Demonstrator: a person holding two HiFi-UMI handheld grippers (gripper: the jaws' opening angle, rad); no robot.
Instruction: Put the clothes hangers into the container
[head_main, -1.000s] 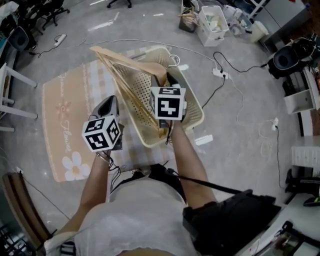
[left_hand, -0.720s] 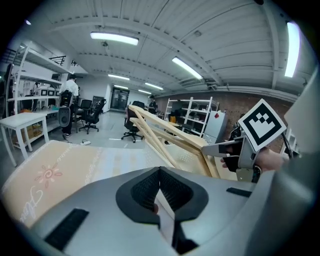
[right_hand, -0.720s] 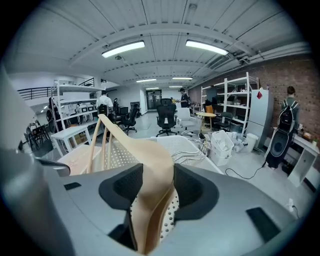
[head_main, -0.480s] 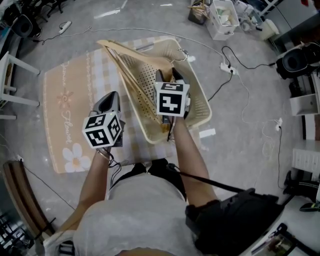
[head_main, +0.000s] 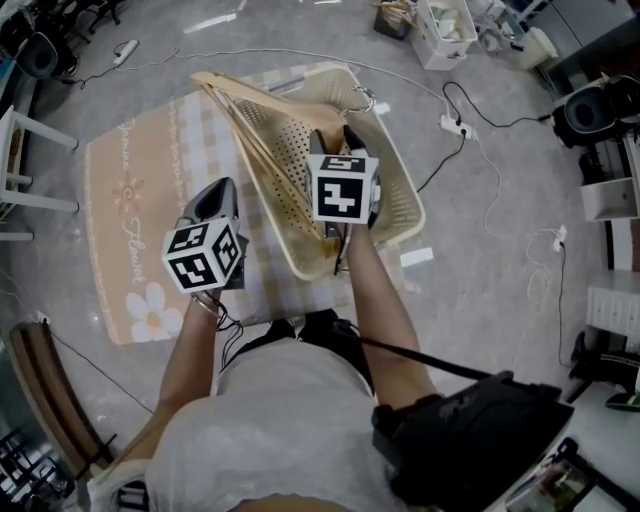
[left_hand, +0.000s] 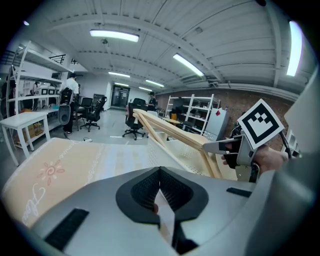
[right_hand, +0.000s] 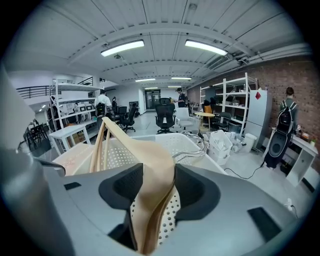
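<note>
We hold the right gripper (head_main: 334, 143) out over the cream perforated plastic basket (head_main: 398, 208), forearm stretched forward, its fingers clamped on the broad shoulder of a bundle of pale wooden clothes hangers (head_main: 252, 130). In the right gripper view that gripper (right_hand: 159, 186) pinches the wood (right_hand: 150, 165) between both pads, with the basket's holed wall (right_hand: 186, 143) just behind. The left gripper (head_main: 214, 197) hangs to the left of the basket above the peach flower-print floor mat (head_main: 125, 215); in its own view its fingers (left_hand: 160, 172) are shut together with nothing held. The hangers lie tilted inside the basket, their long bars running past its far left rim, their metal hooks (head_main: 362, 98) at the far edge. The right gripper's marker cube (head_main: 343, 187) covers the bundle's near end, and we cannot count the hangers.
</note>
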